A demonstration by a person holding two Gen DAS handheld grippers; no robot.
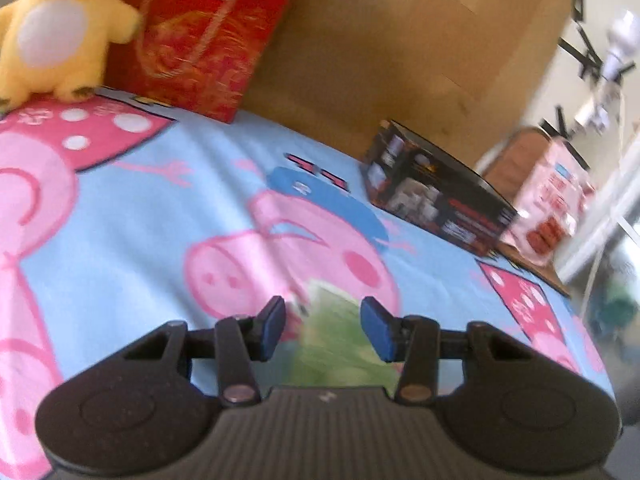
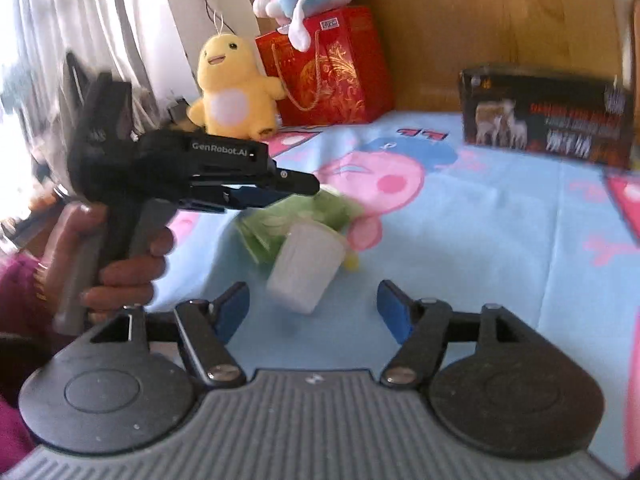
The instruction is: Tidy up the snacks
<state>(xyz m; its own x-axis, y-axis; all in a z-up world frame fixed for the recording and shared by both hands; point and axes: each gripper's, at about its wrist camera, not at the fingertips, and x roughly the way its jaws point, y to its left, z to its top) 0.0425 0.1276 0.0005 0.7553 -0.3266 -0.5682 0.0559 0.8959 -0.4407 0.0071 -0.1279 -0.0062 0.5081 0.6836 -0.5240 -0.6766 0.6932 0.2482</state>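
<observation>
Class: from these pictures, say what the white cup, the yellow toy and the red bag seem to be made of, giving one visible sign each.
White cup: probably plastic; smooth, matte, ribbed wall, though blurred.
Yellow toy: plush fabric; fuzzy, soft outline.
Red bag: likely glossy paper; crisp flat faces, gold print, cord handle.

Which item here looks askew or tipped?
The white cup is tilted, apparently falling, in front of the open right gripper, beside the green packet on the blanket. Boxes and plush toys sit upright.
</observation>
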